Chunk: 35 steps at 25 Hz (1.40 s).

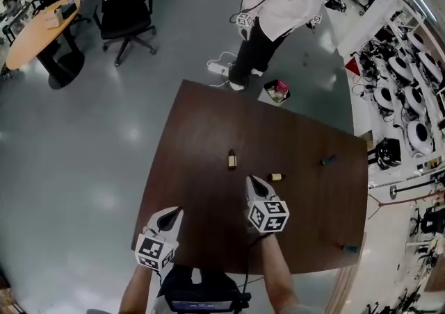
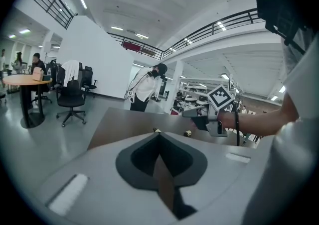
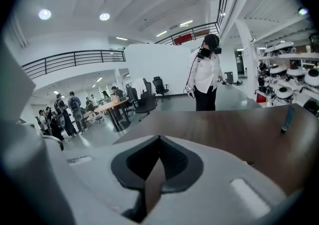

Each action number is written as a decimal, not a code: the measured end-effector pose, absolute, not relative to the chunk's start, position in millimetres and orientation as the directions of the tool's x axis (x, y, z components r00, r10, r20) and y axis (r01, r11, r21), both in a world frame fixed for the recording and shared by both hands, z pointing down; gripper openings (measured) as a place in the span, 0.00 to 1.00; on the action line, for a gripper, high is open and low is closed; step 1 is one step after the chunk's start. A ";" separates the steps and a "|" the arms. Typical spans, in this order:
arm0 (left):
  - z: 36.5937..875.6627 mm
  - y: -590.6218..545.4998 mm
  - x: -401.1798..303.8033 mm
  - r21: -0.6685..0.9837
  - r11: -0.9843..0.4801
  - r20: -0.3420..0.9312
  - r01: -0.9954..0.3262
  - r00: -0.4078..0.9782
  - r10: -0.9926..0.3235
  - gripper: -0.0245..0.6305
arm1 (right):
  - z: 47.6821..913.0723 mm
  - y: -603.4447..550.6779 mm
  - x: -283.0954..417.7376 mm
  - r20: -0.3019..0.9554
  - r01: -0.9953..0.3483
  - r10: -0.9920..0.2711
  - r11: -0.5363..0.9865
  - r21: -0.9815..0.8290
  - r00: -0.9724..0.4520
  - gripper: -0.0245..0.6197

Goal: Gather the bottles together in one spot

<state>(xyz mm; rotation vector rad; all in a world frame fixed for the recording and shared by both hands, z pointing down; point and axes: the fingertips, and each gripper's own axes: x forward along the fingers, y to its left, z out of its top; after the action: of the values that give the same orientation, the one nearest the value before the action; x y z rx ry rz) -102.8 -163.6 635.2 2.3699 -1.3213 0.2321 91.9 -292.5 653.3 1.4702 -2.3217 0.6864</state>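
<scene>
The right gripper [image 1: 252, 182], jaws together and empty, hangs over the brown table [image 1: 201, 125] near a small bottle [image 1: 276, 177] and a brown bottle [image 1: 232, 160]. The left gripper [image 1: 174, 214] is likewise closed on nothing. 2 teal bottles [image 1: 327, 160] [image 1: 350, 248] lie well apart near the table's right edge.

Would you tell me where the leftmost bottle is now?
Head view: the leftmost bottle sits central on the table, left of another small bottle, beyond the right tongs.
</scene>
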 end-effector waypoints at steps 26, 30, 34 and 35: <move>666.1 -165.6 -113.5 0.327 -0.338 0.410 -0.882 0.455 -0.790 0.04 | 749.4 -398.2 80.0 0.638 -0.901 -0.636 0.318 -0.296 -0.434 0.12; 668.6 -169.8 -115.9 0.332 -0.328 0.414 -0.884 0.449 -0.792 0.04 | 755.8 -406.9 77.4 0.652 -0.897 -0.617 0.319 -0.305 -0.441 0.16; 673.4 -175.1 -121.4 0.340 -0.314 0.423 -0.887 0.442 -0.791 0.04 | 766.2 -415.3 71.0 0.683 -0.893 -0.578 0.327 -0.308 -0.447 0.22; 674.1 -176.6 -122.8 0.340 -0.310 0.424 -0.888 0.439 -0.792 0.04 | 768.2 -417.3 69.9 0.689 -0.892 -0.570 0.329 -0.309 -0.448 0.24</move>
<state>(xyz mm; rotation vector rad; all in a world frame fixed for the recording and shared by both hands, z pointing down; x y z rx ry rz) -122.8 -176.6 674.1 2.1689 -1.4078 0.2404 69.9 -417.3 768.2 1.2847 -2.1378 0.9337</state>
